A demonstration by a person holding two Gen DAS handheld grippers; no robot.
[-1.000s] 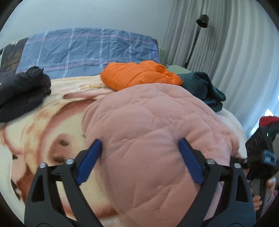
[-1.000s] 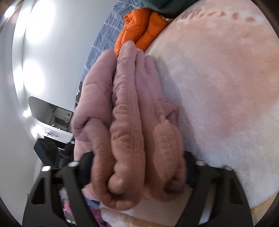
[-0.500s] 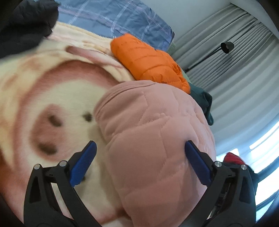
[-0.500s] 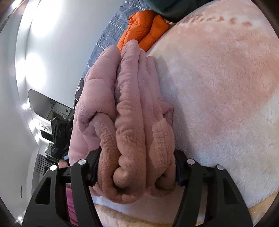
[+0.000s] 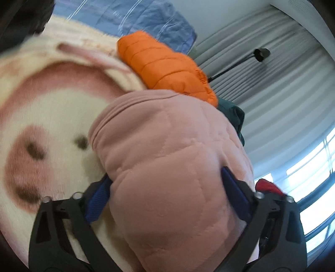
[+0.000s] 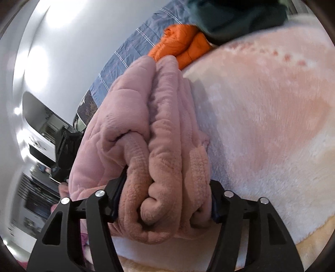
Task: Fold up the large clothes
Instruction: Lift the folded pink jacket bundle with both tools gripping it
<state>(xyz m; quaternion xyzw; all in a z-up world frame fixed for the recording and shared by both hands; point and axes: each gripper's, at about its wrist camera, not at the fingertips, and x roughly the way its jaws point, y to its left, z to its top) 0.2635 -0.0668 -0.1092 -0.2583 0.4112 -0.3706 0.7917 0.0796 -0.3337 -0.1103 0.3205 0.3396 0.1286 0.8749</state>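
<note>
Fleece, pink and quilted, fills the middle of both views: the folded pink garment (image 5: 175, 167) sits as a thick bundle on the bed, on top of a plush pig-face blanket (image 5: 52, 117). My left tool (image 5: 167, 198) has its blue pads pressed into the bundle from either side, jaws spread wide around its bulk and gripping it. My right tool (image 6: 165, 198) clamps the stacked folds at the other end, where several rolled layers bulge out between the black fingers (image 6: 115, 196); its jaws are partly closed, as far as the thick cloth allows. In the right wrist view the garment (image 6: 146, 125) rises edge-on, its layers running away from the camera, with the blanket's pale pink pile (image 6: 261, 125) just beside it. Beyond the bundle lies an orange puffer jacket (image 5: 167, 64), touching its far edge in the left view, and a dark green garment (image 5: 234, 113) is next to that. A blue checked sheet (image 5: 150, 16) covers the head of the bed, and grey curtains (image 5: 282, 83) hang behind a black floor lamp (image 5: 260, 53).
</note>
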